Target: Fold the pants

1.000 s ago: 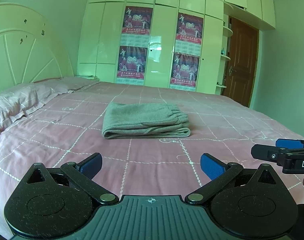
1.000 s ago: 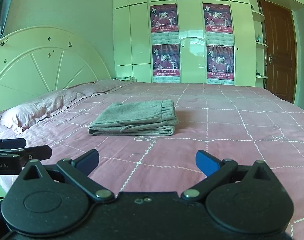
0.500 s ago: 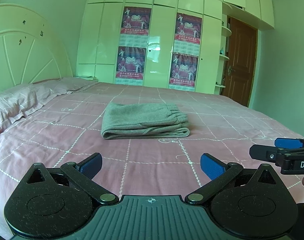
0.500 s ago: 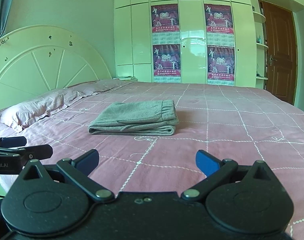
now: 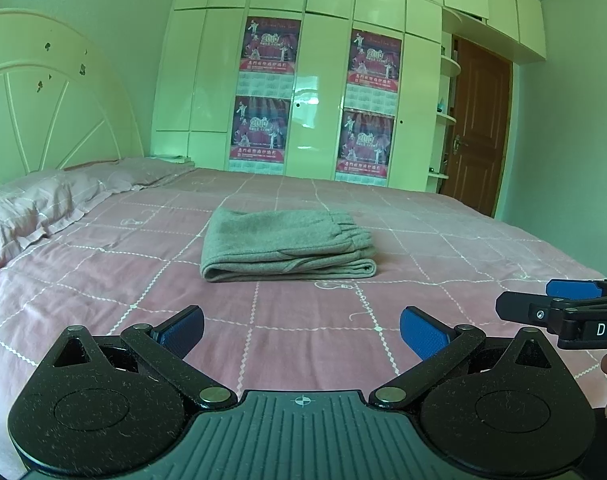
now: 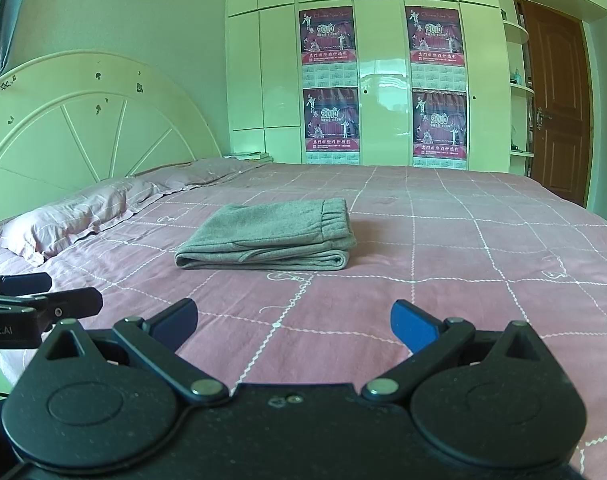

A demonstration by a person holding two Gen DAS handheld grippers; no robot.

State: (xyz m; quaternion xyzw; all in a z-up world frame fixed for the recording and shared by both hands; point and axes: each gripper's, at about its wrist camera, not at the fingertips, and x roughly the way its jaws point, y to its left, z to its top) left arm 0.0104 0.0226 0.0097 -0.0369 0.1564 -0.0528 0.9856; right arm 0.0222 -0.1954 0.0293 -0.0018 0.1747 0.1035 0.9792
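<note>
Grey pants [image 5: 285,242] lie folded in a flat stack on the pink bed, elastic waistband to the right; they also show in the right wrist view [image 6: 269,236]. My left gripper [image 5: 301,330] is open and empty, held above the near part of the bed, well short of the pants. My right gripper [image 6: 293,322] is open and empty, also short of the pants. The right gripper's side shows at the left wrist view's right edge [image 5: 563,310]. The left gripper's side shows at the right wrist view's left edge [image 6: 35,300].
The pink checked bedspread [image 5: 443,264] covers the bed. Pillows [image 6: 63,220] lie at the left by the cream headboard [image 6: 83,128]. White wardrobes with posters [image 5: 315,92] stand behind the bed, a brown door [image 5: 479,128] at the right.
Both views have drifted only slightly. The pants lie as before and both grippers stay open.
</note>
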